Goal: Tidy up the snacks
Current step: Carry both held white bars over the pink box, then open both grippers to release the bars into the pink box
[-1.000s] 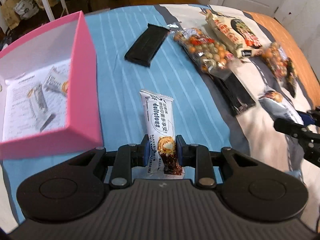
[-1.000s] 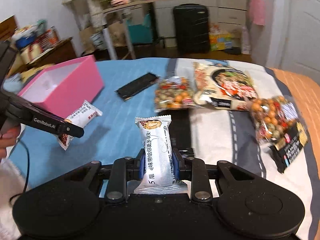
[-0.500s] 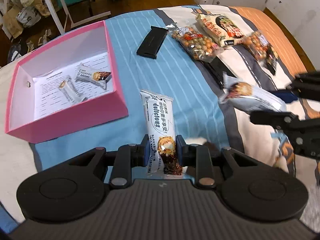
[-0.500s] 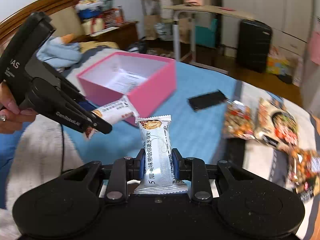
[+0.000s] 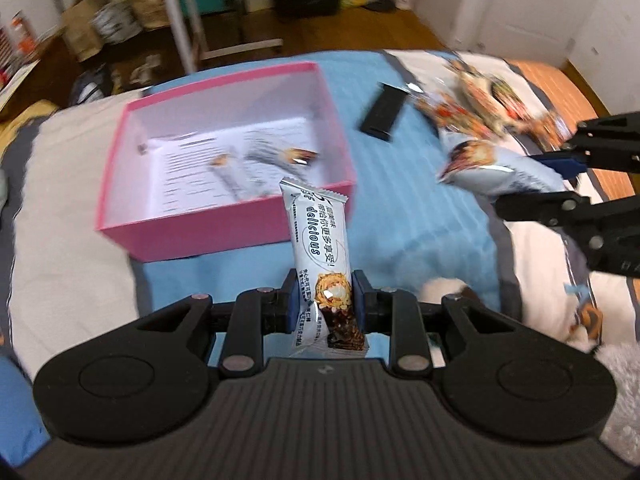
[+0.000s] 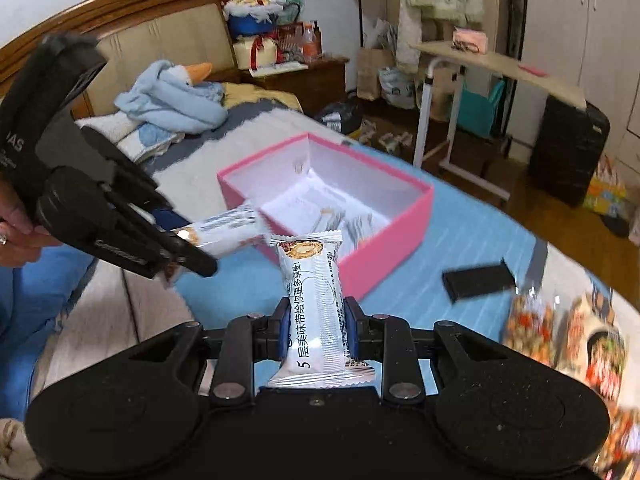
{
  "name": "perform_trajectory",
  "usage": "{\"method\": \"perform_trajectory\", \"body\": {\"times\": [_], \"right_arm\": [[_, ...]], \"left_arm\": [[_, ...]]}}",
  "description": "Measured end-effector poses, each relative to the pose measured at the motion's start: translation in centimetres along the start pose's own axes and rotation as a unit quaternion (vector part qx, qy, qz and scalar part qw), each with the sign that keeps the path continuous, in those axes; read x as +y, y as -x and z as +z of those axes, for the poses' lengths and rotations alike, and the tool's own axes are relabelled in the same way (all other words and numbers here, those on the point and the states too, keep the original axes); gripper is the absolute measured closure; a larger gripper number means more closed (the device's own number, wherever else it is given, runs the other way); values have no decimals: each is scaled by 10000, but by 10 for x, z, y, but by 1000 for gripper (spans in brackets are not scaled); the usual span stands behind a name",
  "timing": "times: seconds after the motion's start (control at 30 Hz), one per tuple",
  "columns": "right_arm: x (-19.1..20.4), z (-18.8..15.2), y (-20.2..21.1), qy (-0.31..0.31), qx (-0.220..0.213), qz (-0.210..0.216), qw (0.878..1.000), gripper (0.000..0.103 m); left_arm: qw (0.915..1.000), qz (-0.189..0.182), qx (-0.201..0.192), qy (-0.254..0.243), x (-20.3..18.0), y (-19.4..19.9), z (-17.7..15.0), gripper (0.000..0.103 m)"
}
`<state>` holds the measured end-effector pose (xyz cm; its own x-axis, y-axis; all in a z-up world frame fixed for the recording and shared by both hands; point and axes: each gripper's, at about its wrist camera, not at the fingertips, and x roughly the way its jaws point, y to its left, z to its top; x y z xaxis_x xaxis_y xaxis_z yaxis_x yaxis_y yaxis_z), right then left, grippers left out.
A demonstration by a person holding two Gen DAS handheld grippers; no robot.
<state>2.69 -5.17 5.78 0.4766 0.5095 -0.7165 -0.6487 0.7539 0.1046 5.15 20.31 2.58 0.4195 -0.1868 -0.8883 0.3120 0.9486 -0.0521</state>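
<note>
My left gripper [image 5: 325, 286] is shut on a white wafer bar [image 5: 320, 236] that sticks up in front of the pink box [image 5: 224, 220]. The box sits open on the bed with two wrapped bars [image 5: 280, 156] lying on a printed sheet inside. My right gripper [image 6: 314, 326] is shut on a second white wafer bar [image 6: 314, 292], held just short of the pink box [image 6: 384, 248]. From the left wrist, the right gripper [image 5: 520, 182] hangs at the right with its bar [image 5: 480, 168]. From the right wrist, the left gripper [image 6: 188, 240] is at the left.
A black packet [image 5: 384, 112] and several snack bags [image 5: 480, 108] lie on the blue striped bedspread to the right of the box. A hand [image 6: 16, 224] holds the left gripper. Bundled blue cloth [image 6: 172, 96] lies by the headboard; a folding table [image 6: 496, 68] and a dark suitcase [image 6: 568, 152] stand beyond.
Both grippers have risen and swung toward the pink box, each still holding its bar. The box has shifted toward the middle of both views, and the snack bags have slid to the right.
</note>
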Motion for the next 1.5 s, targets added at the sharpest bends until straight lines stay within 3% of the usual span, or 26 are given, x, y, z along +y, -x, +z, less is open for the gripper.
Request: {"method": "perform_trajectory", "body": {"times": [0.27,0.47,0.7,0.83,0.93,1.03,1.2,1.23,1.3,1.4,1.5], "right_arm": [[-9,45,-69,231,33,167,9996,72],[-3,66,-151,986,85,11,9951,72],[-18,74,-230,535,628,31,9966,72],[-26,72,-258,159,945,109,9953,73],[-22,70,-273,305,1226,4,9920,73],[-24,74,-282,291,1535,-257,9874,73],[-35,79,-288,193,1849,-724,9799,73],[-37,80,-285,139,1814,-672,9810,70],[-38,80,-278,8,1711,-397,9845,67],[-40,82,-265,-158,1482,-91,9888,47],[-41,82,-243,-266,1174,9,9927,46]], "left_arm": [[9966,273,-409,654,55,-26,35,78],[9896,713,-529,1135,91,-86,65,78],[9877,833,-374,1268,117,-151,77,78],[9861,641,-203,1519,133,-176,79,78],[9871,546,-21,1505,140,-191,83,77],[9890,735,69,1281,137,-202,83,77],[9852,495,239,1624,145,-216,82,76],[9845,499,233,1665,145,-217,82,75],[9841,531,229,1678,143,-217,82,64],[9864,489,122,1564,141,-209,82,51],[9874,553,-24,1482,139,-190,80,44]]}}
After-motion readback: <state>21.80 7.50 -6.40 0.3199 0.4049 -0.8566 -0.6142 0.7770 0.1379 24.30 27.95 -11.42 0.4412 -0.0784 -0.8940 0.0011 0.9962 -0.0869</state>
